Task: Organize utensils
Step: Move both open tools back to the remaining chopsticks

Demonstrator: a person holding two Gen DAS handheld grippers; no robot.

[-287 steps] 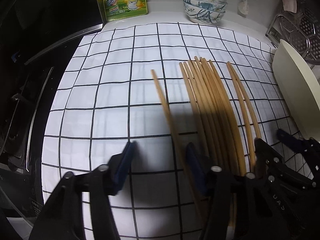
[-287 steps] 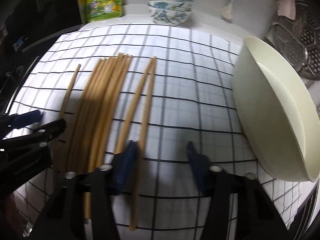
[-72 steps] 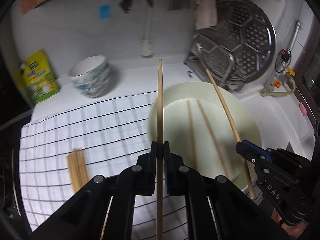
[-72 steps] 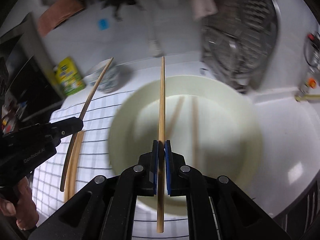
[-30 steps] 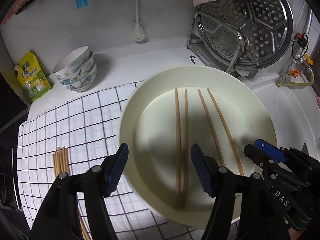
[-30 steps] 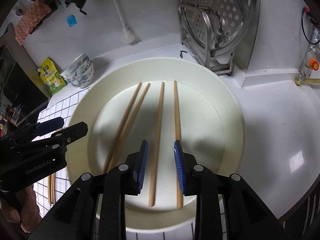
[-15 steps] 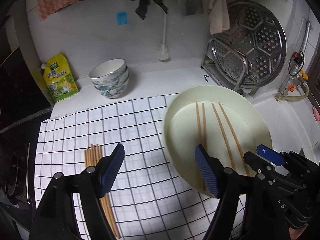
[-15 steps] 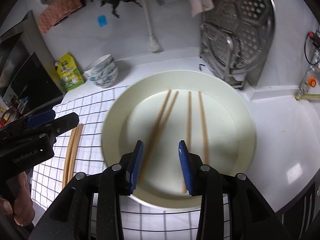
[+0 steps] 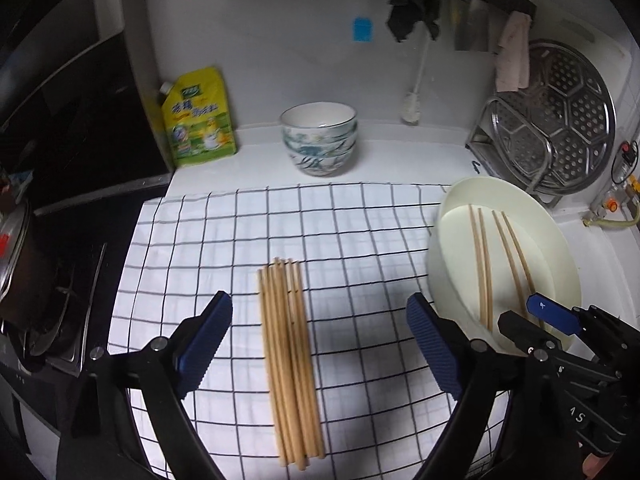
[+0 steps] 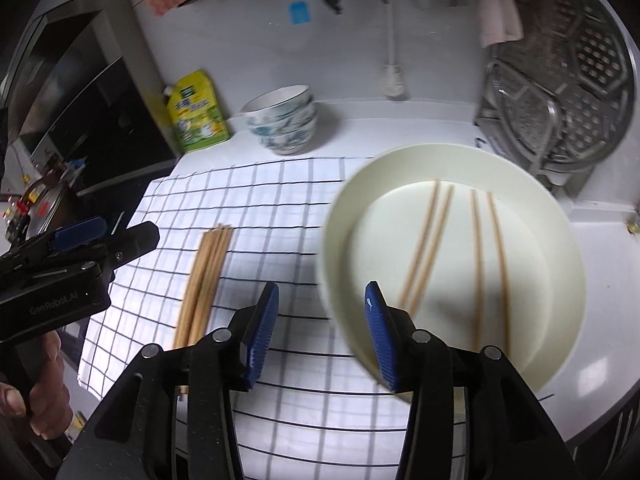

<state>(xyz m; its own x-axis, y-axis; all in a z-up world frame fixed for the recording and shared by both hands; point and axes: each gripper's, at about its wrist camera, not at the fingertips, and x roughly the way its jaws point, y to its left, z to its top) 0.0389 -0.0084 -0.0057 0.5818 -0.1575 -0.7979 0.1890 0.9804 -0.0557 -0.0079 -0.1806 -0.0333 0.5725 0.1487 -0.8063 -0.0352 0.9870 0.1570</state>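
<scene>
Both grippers are empty and their jaws are opening: the left gripper point(image 9: 320, 344) stands wide, straddling the bundle of wooden chopsticks point(image 9: 290, 360) in the lower middle of its view, while the right gripper point(image 10: 322, 332) is about half open, with only the checked cloth point(image 10: 280, 208) and the near rim of the cream plate point(image 10: 560, 280) seen behind its gap. Four chopsticks point(image 10: 476, 256) already lie as two pairs on the plate at the right of both views; the rest lie side by side on the cloth. The step in hand looks like going for the next pair, so each claw should come down over the bundle's near end, lined up along the sticks, and close on a single stick at the bundle's edge rather than the packed middle, where neighbours would likely be dragged or rolled. The sticks are thin and the cloth soft, so a pad tip could catch fabric. The plate's rim sits just beside the right gripper's path, and blur makes that gap hard to judge. Farther back, well clear, stand stacked patterned bowls point(image 9: 319, 140), a yellow refill pouch point(image 9: 198, 118) at upper left, and a perforated steamer tray on a wire rack point(image 9: 556, 128) at upper right.
</scene>
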